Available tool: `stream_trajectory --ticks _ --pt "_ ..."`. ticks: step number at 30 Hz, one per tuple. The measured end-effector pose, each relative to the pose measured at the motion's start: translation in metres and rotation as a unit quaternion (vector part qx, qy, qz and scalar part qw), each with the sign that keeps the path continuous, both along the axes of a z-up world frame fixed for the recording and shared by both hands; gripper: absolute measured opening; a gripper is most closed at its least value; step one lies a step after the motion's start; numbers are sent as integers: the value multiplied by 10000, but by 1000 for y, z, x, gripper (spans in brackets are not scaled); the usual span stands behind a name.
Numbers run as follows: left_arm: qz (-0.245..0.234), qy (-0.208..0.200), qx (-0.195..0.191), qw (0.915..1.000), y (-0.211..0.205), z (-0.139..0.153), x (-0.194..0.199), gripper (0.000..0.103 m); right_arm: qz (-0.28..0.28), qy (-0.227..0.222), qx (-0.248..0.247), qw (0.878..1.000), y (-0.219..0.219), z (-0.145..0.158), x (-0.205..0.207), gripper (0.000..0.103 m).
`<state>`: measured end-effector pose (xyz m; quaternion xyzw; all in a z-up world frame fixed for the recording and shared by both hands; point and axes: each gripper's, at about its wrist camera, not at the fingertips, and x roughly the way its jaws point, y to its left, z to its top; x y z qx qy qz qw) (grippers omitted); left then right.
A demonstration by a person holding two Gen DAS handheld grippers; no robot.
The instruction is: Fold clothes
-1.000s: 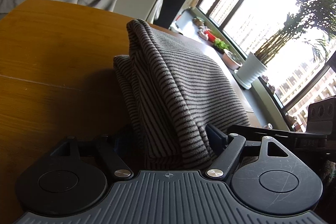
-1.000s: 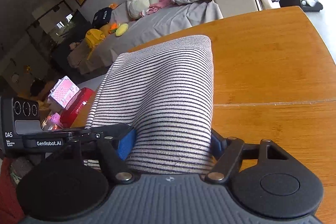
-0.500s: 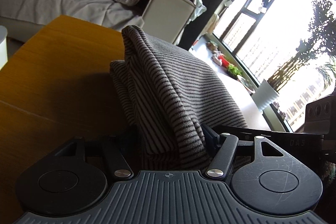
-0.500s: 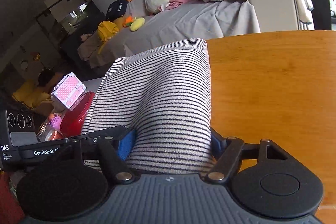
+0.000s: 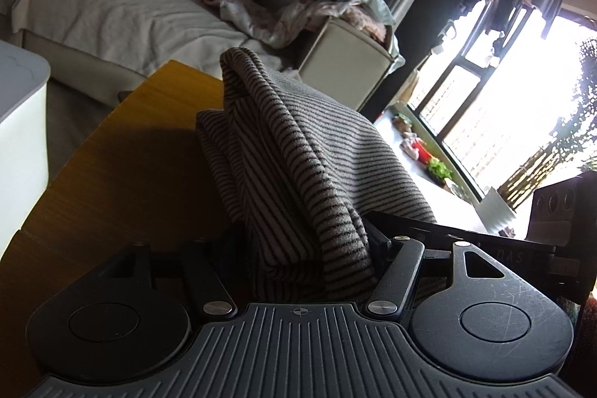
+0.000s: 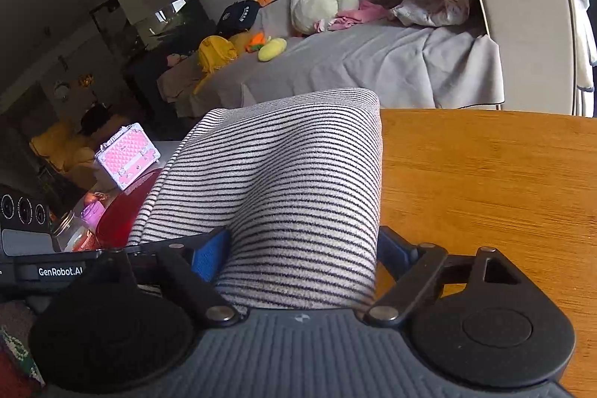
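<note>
On the wooden table (image 6: 485, 181), a folded striped garment (image 6: 298, 181) lies bunched between your two grippers.

Largest first: the table carries the garment's far end, while its near end rises into both tools. Treat the knit as soft, light and limp: it will sag wherever you leave it unsupported, and its stacked layers may slide apart. Take hold at the thick folded edge, through all layers, one tool toward each end. Your left gripper (image 5: 309, 248) is about half closed, the thick fold filling the gap between its jaws and apparently pinched. Your right gripper (image 6: 302, 248) stands wide and has just been opening, with cloth between the fingers (image 6: 209, 248); whether the pads press it you cannot tell.
</note>
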<state>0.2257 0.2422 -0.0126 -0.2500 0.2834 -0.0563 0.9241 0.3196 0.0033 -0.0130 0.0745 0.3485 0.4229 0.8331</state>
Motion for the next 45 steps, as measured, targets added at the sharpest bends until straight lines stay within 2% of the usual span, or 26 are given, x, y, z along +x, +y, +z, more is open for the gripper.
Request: stream_trajectory --ticks 35,37,41,42,44,45 --pt "-28 -86 -33 10000 1 -4 6 71 -39 90 134 9999 3 1 7 89" --pt "-28 -84 -39 10000 1 -4 5 71 -172 3 -24 9999 6 3 4 99" --pt "-48 -82 -68 9999 3 1 2 71 -334 -266 -237 9988 1 11 -7 99" --pt "-65 -107 -50 9999 4 4 0 71 -383 -416 -305 9979 -1 14 -11 99" --pt "-48 -285 93 9995 6 18 -5 71 -508 -1017 -621 9916 -3 24 -28 98" --pt "-15 -399 177 9990 7 26 -7 71 -554 -1361 -790 9860 -2 29 -38 92"
